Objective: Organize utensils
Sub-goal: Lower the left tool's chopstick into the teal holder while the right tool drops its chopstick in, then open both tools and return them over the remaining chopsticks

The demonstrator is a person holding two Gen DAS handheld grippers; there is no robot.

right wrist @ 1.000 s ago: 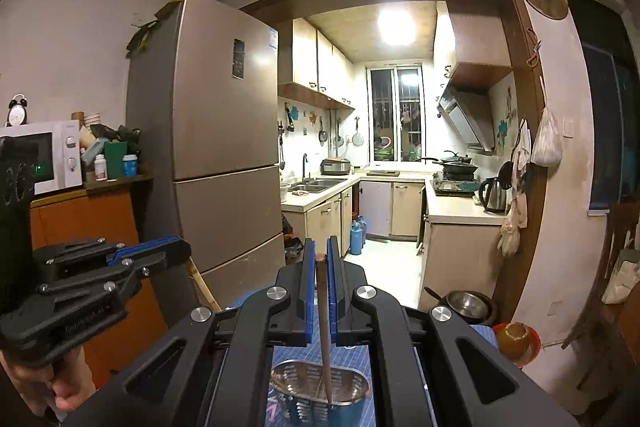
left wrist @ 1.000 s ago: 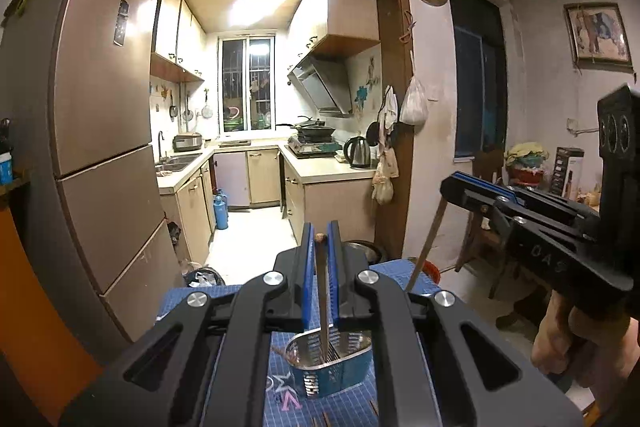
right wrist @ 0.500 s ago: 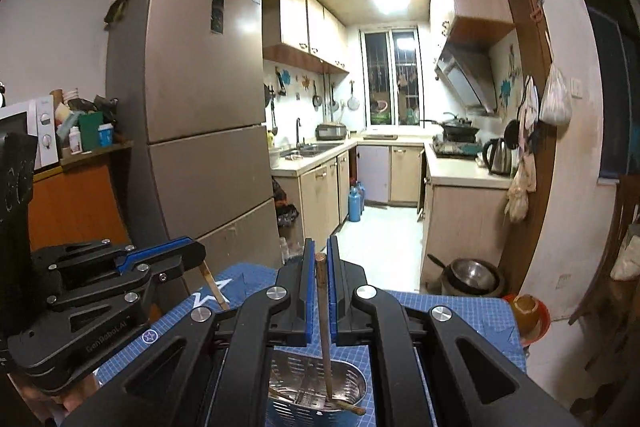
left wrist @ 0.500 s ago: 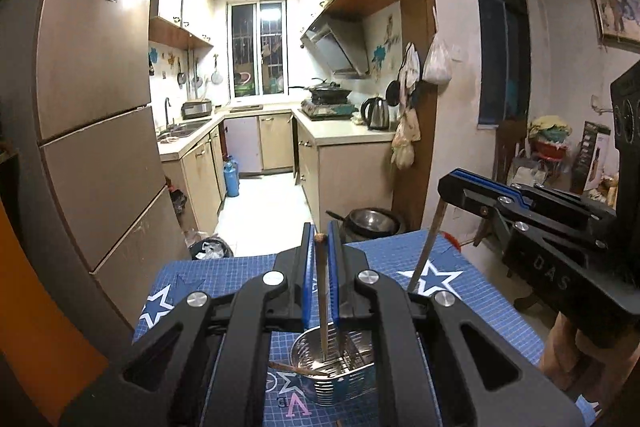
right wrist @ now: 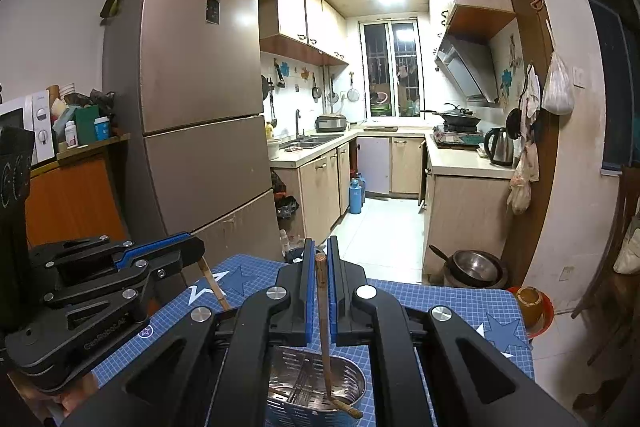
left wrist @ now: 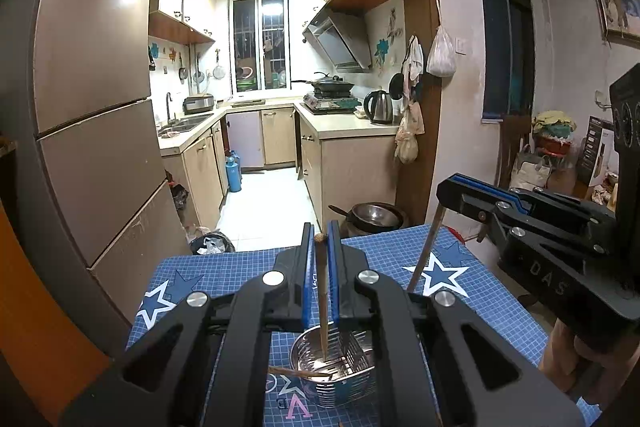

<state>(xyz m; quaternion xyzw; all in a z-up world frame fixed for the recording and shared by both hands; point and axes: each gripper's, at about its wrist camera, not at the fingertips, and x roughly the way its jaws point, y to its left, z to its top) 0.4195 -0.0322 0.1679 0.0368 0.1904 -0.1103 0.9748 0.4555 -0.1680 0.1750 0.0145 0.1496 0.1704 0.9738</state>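
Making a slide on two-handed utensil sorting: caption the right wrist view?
Right gripper lowers a wooden chopstick into the steel utensil basket; left gripper holds another.

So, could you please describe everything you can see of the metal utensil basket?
The metal utensil basket looks like shiny perforated steel, oval, with a slotted floor and a divider inside. It stands upright on the blue star-patterned mat. One chopstick lies across its rim; two held chopsticks dip into it.
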